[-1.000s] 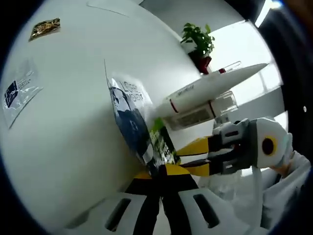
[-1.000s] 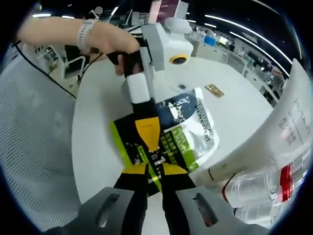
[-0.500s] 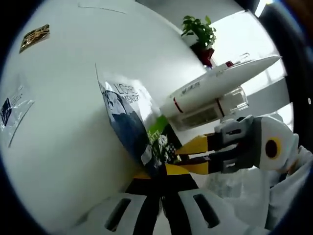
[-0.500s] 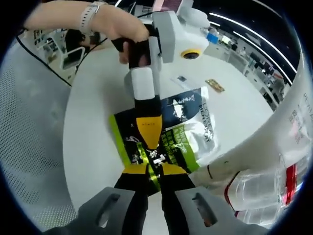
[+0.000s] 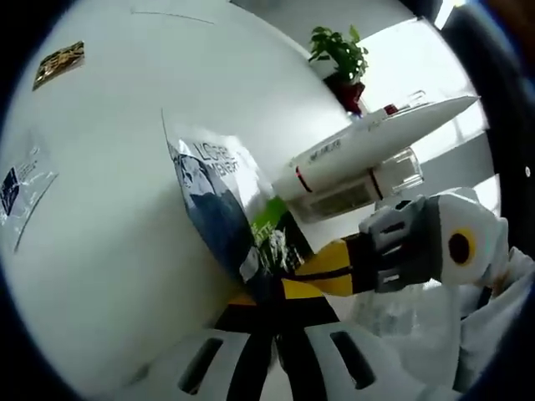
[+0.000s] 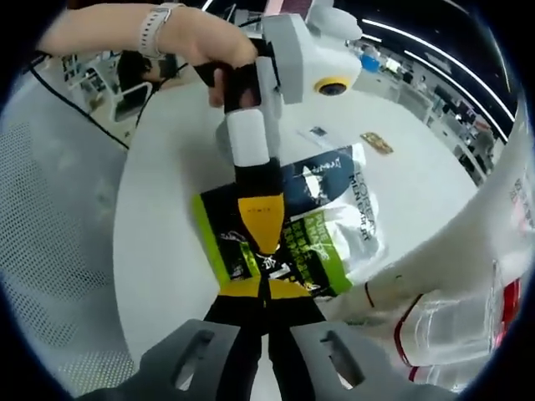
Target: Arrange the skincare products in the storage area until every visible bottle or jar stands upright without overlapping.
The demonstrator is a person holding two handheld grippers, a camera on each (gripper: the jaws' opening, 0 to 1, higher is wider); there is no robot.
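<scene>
A green and black sachet (image 6: pixel 219 242) hangs above the white table (image 6: pixel 159 192), overlapping a blue and silver sachet (image 6: pixel 338 196). My right gripper (image 6: pixel 263 284) is shut on the green sachet's near edge. My left gripper (image 6: pixel 261 242), held by a hand, comes in from the top and is shut on the same sachet. In the left gripper view, my left gripper (image 5: pixel 267 294) pinches the sachets (image 5: pixel 213 200) edge-on, and my right gripper (image 5: pixel 294 276) meets it from the right. A white tube with a red stripe (image 5: pixel 359 146) lies slanted close by, also visible as the tube (image 6: pixel 476 242) at the right.
A clear cap (image 6: pixel 443 322) sits at the tube's end. Small sachets lie on the table: a clear one (image 5: pixel 21 180), a golden one (image 5: pixel 58 63), and two more (image 6: pixel 316 131) (image 6: pixel 378 143). A potted plant (image 5: pixel 338 54) stands beyond the table edge. A white mesh chair (image 6: pixel 50 267) is at the left.
My right gripper's jaws, slightly apart a second ago, have shut on the green sachet. Both views have shifted a little with the hands.
</scene>
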